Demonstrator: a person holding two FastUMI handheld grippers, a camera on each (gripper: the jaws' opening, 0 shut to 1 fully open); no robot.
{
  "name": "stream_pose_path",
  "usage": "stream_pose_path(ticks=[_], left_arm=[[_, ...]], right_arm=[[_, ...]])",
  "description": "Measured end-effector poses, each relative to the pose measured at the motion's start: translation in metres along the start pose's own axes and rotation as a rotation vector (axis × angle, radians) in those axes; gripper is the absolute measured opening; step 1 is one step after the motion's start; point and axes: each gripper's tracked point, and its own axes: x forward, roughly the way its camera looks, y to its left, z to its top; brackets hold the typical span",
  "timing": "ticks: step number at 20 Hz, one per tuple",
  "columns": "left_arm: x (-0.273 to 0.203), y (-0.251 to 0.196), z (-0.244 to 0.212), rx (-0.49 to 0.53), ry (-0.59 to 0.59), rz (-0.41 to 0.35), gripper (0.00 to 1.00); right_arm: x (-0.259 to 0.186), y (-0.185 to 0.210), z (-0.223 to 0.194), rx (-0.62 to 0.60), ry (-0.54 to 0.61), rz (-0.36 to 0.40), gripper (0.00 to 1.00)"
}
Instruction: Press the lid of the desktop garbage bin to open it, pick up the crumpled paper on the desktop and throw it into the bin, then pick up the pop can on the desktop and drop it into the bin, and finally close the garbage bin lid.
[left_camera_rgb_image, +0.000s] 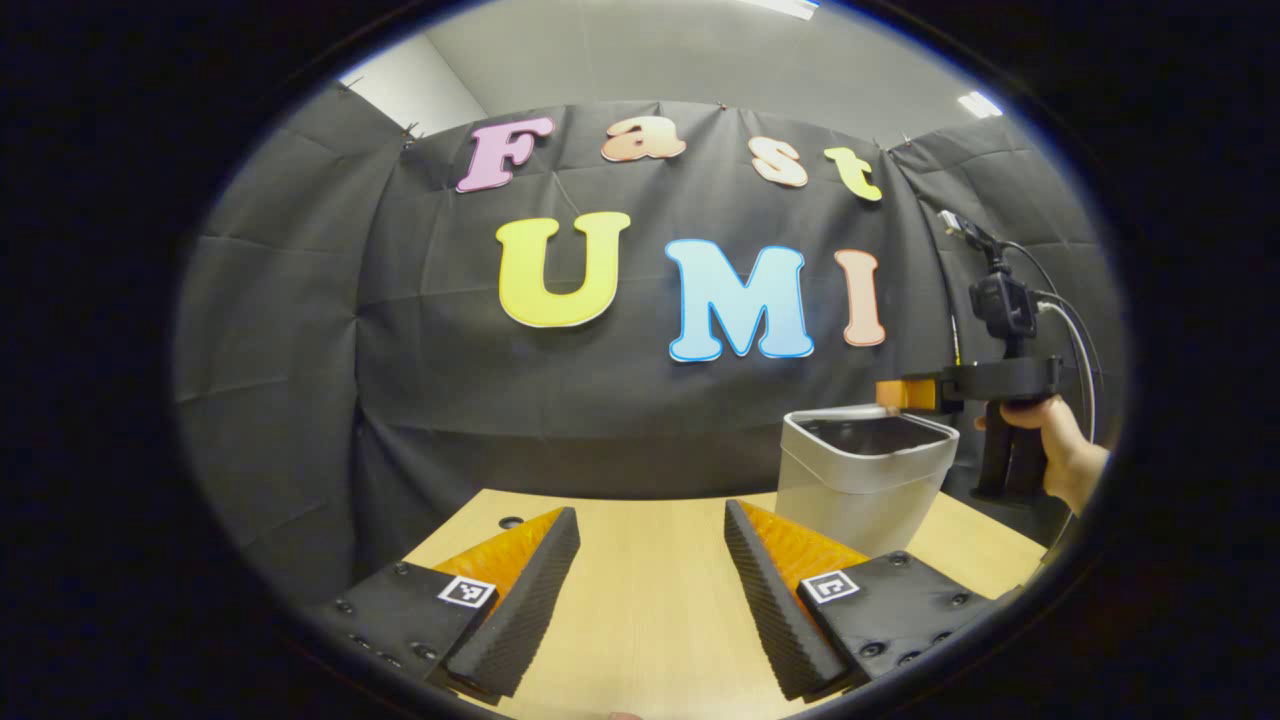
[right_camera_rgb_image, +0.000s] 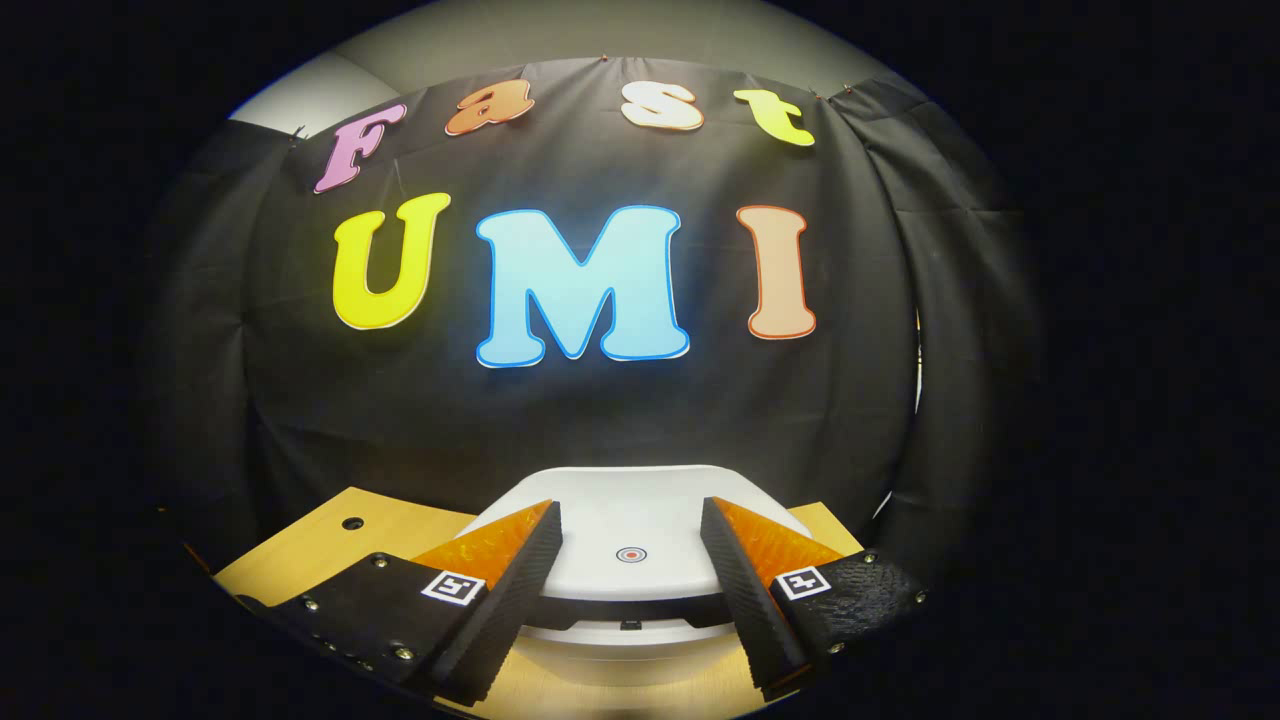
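White plastic bin lid (right_camera_rgb_image: 640, 535) lies just below our right gripper (right_camera_rgb_image: 630, 590), fingers parted and empty; left gripper (left_camera_rgb_image: 650, 600), equally open, sits farther off.

Even overhead light, sharp focus, heavy fisheye bending at edges.

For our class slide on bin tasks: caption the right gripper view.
Open right gripper poised above the closed white bin lid on the wooden desk.
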Motion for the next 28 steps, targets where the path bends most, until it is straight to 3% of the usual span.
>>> stream_pose_path(ticks=[5,6,7,17,19,20,21,24,28], left_arm=[[-0.009,0.009,0.003,0.006,-0.005,0.041,1.0],[-0.011,0.01,0.004,0.009,-0.007,0.052,1.0],[-0.015,0.012,0.006,0.013,-0.011,0.062,1.0],[-0.057,0.038,0.019,-0.01,-0.035,0.212,1.0],[-0.065,0.039,0.018,-0.043,-0.033,0.23,1.0],[-0.069,0.039,0.016,-0.056,-0.031,0.237,0.95],[-0.072,0.039,0.016,-0.061,-0.029,0.242,1.0],[-0.08,0.04,0.02,-0.03,-0.039,0.26,1.0],[-0.088,0.036,0.023,-0.049,-0.05,0.262,1.0]], right_arm=[[0.007,-0.002,-0.02,-0.017,-0.045,-0.003,0.94],[0.009,-0.001,-0.024,-0.028,-0.046,-0.002,1.0],[0.01,-0.002,-0.028,-0.036,-0.048,-0.001,0.94],[0.015,0.0,-0.032,-0.058,-0.181,0.036,0.95],[0.015,0.0,-0.033,-0.042,-0.173,0.051,0.95],[0.017,0.0,-0.038,-0.032,-0.156,0.057,0.95],[0.017,-0.001,-0.039,-0.02,-0.158,0.06,0.95],[0.017,-0.001,-0.038,-0.025,-0.172,0.061,1.0],[0.017,0.0,-0.035,-0.015,-0.178,0.054,0.96]])
